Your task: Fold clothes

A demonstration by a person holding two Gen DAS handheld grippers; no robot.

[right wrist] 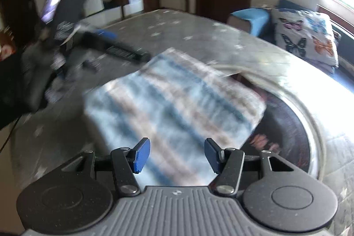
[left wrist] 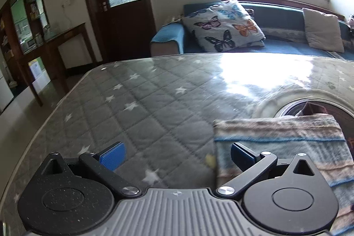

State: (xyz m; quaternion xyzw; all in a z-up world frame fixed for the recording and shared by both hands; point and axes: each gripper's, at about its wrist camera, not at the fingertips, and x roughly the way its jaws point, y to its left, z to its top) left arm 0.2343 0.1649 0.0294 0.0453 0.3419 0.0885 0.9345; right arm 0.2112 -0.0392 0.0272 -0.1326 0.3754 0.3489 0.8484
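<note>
Two blue-padded fingers of the left gripper stand wide apart in the left wrist view, holding nothing. Its left finger hangs over bare tabletop, a grey quilted cover with white stars under a glossy sheet. Its right finger sits over the near left corner of the folded striped cloth, whose left edge runs straight toward the camera. The cloth's far edge overlaps a round dark inset near the tabletop's right side. Left of the cloth the tabletop lies open out to its rounded left edge and far edge. Beyond the far edge stands a sofa with a butterfly cushion.

From the right wrist view, blurred by motion, the right gripper is also spread open and empty, both fingers above the cloth's near edge. The cloth lies as a flat rectangle mid-tabletop, its right corner over the round inset. The left gripper shows beyond the cloth's far left corner, over the tabletop.
</note>
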